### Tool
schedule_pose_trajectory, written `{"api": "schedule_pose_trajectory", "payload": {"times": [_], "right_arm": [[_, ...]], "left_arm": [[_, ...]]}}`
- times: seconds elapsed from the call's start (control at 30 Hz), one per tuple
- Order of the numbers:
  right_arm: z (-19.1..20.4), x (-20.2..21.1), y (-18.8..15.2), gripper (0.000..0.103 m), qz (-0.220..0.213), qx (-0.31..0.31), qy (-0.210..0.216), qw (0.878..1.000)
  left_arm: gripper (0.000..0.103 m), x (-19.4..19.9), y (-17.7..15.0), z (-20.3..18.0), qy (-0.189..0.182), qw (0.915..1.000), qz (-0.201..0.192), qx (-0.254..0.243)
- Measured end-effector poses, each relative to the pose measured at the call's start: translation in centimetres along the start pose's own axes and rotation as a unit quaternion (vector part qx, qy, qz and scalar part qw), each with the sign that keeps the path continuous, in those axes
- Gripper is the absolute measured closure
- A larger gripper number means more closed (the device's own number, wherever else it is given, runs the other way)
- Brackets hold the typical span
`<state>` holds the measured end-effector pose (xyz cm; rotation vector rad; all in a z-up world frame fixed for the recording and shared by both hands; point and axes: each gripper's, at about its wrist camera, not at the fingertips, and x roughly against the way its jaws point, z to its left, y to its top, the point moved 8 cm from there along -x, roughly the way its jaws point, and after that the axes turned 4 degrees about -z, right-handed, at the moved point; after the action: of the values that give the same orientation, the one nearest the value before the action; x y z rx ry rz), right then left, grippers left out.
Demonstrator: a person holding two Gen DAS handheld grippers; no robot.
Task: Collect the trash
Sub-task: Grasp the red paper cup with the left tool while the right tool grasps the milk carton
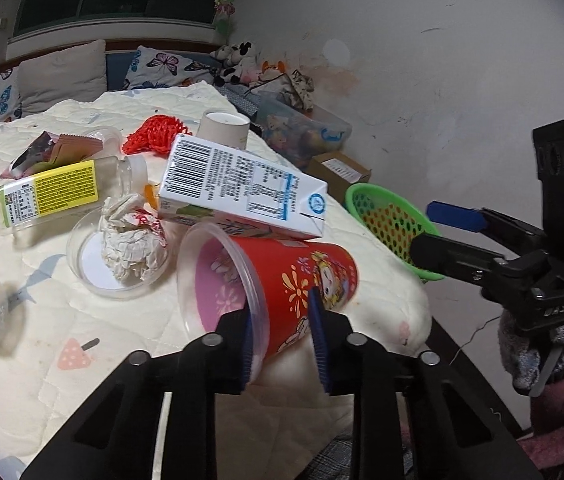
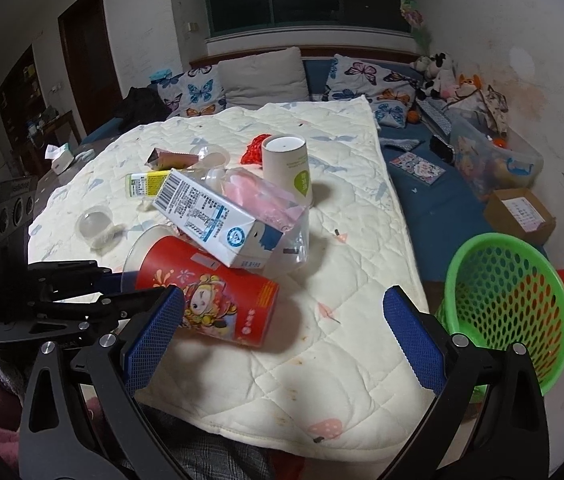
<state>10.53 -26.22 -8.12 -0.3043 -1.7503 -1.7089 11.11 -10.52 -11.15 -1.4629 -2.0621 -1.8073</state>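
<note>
Left claw (image 1: 282, 336): pinching the rim wall of the red printed plastic cup (image 1: 282, 284), lower centre.
Cup axis: lying sideways, base toward the green mesh basket (image 1: 389, 216), right.
Right claw (image 2: 282, 332): spread, empty.

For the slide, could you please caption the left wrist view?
Left gripper pinches the rim of a tipped red cup beneath a milk carton.
</note>
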Motion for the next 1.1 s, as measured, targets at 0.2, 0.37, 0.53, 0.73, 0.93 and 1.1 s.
{"api": "schedule_pose_trajectory", "payload": {"times": [0.2,0.37,0.53,0.73,0.93,1.1], "right_arm": [[0.5,0.1,0.2,0.005,-0.002,0.007,0.01,1.0],[1.1,-0.2,0.1,0.005,0.004,0.013,0.029,0.999],[2.0,-0.8,0.4,0.005,0.007,0.028,0.041,0.999],[3.0,-2.2,0.7,0.005,0.021,0.037,0.068,0.997],[4.3,-4.8,1.0,0.011,0.045,0.037,0.114,0.992],[5.0,-7.3,1.0,0.015,0.075,0.033,0.149,0.985]], "left_arm": [[0.095,1.2,-0.7,-1.3,-0.021,0.9997,-0.007,-0.01],[0.098,2.8,-1.3,-1.4,-0.017,0.9996,-0.009,-0.022],[0.098,4.3,-1.8,-0.1,-0.012,0.9999,-0.008,-0.007],[0.098,5.7,-2.6,1.0,-0.01,0.9999,0.0,-0.006],[0.096,6.6,-3.2,3.0,-0.007,0.9999,0.006,0.008],[0.092,6.8,-3.4,4.4,-0.001,0.9997,0.013,0.019]]}}
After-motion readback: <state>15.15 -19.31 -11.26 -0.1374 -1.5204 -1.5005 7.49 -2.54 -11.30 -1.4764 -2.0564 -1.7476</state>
